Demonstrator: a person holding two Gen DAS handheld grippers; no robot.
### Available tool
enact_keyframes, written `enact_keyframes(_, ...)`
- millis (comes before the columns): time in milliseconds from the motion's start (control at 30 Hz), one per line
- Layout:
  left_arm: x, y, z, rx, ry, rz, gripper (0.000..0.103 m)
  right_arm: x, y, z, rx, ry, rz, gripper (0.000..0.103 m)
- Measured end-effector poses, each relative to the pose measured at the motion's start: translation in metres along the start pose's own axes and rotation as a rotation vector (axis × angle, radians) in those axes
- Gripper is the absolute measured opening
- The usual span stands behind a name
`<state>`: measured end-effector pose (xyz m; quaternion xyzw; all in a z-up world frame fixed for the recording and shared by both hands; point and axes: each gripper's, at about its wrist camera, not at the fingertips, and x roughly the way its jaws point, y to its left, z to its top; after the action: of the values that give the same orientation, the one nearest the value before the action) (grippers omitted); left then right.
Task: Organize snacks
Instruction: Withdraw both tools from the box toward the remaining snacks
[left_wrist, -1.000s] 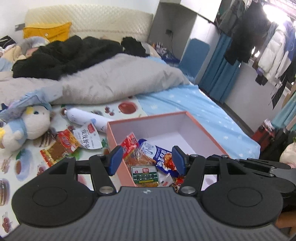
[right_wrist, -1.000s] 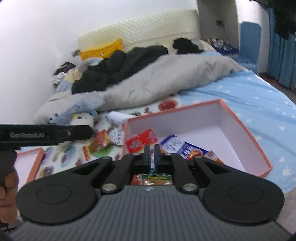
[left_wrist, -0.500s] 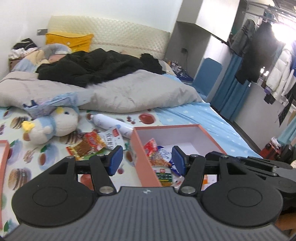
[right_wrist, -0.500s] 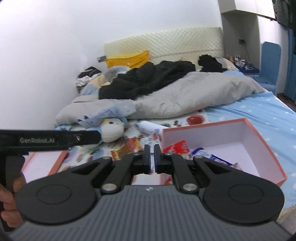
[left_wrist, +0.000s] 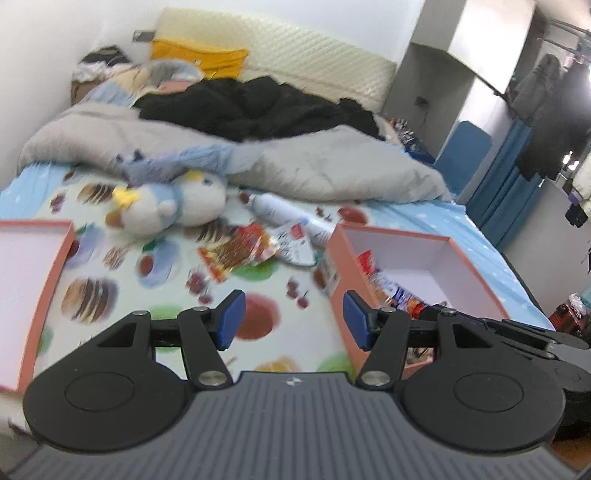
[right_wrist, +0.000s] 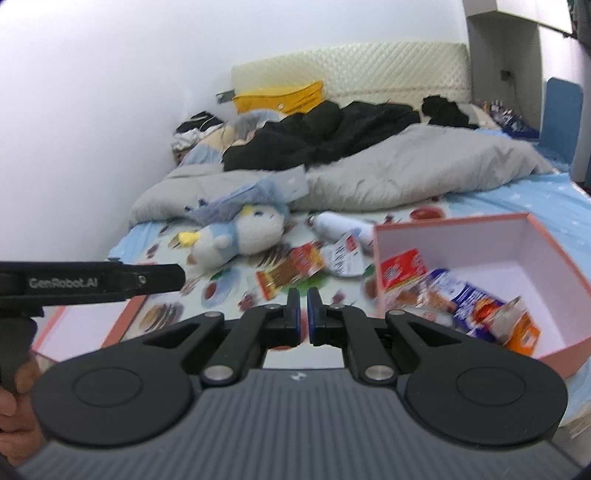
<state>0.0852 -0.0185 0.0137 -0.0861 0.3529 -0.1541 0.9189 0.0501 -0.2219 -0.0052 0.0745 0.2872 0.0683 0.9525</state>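
Note:
A pink box (left_wrist: 476, 280) (right_wrist: 546, 251) with several snack packets inside sits on the bed at the right. Two loose packets lie on the patterned sheet left of it: an orange-red one (left_wrist: 236, 253) (right_wrist: 291, 269) and a white one (left_wrist: 293, 245) (right_wrist: 345, 258). My left gripper (left_wrist: 291, 321) is open and empty, held above the sheet just left of the box's near corner. My right gripper (right_wrist: 303, 314) is shut and empty, above the sheet between the box and the lid.
The box's pink lid (left_wrist: 29, 291) (right_wrist: 92, 325) lies at the left. A plush toy (left_wrist: 173, 208) (right_wrist: 240, 236) and a white bottle (left_wrist: 280, 212) (right_wrist: 343, 225) lie beyond the packets. A grey quilt (left_wrist: 314, 162) and black clothes cover the far bed.
Both views have swung left, away from over the box toward the loose packets and the lid. Both grippers keep their state: left open, right shut.

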Motion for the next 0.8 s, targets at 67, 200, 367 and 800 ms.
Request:
enact_keyframes(67,0.006,0.009,-0.006,-0.017,0.021,0.010,0.064,0.005,0.006,-0.005,-0.016,0.012,0.011,0.007)
enact_keyframes(200,0.023,0.022,-0.009,-0.042,0.059,0.015,0.064,0.016,0.012,-0.009,-0.026,0.042,0.018,0.007)
enact_keyframes(367,0.049,0.033,-0.002,-0.044,0.090,0.018,0.064,0.038,0.013,-0.005,-0.045,0.061,-0.007,0.007)
enact_keyframes(800,0.162,0.086,0.019,-0.005,0.223,0.078,0.071,0.121,0.022,0.006,-0.148,0.067,-0.059,0.057)
